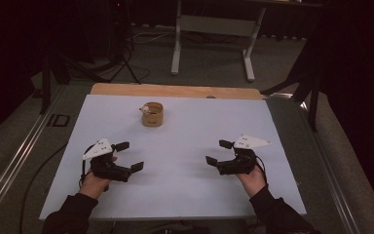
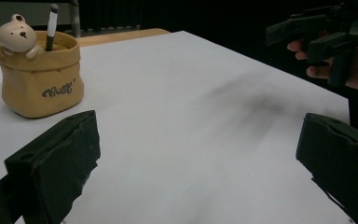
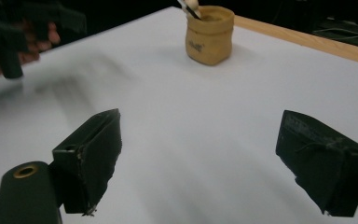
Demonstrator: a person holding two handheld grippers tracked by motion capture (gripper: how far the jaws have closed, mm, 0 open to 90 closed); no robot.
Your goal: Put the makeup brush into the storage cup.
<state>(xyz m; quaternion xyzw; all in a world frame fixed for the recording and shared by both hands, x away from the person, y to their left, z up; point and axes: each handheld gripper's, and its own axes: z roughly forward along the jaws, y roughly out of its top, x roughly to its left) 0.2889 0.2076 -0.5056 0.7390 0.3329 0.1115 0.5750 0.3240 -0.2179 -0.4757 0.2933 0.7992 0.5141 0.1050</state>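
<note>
A tan pen cup (image 1: pixel 152 115) shaped like a small sack stands toward the far middle of the white table top (image 1: pixel 185 170). In the left gripper view the cup (image 2: pixel 41 79) carries a little bear figure (image 2: pixel 16 33) on its rim and holds a pen (image 2: pixel 51 25). In the right gripper view the cup (image 3: pixel 209 35) stands far ahead. My left gripper (image 1: pixel 129 156) hovers at the near left, open, nothing between its jaws. My right gripper (image 1: pixel 218 152) hovers at the near right, also open and empty. Both are well short of the cup.
A wooden board edge (image 1: pixel 175 90) runs along the table's far side. Beyond it a white desk frame (image 1: pixel 214 29) stands on the floor. Dark tripod legs (image 1: pixel 121 63) stand at the far left, dark stands (image 1: pixel 311 83) at the far right.
</note>
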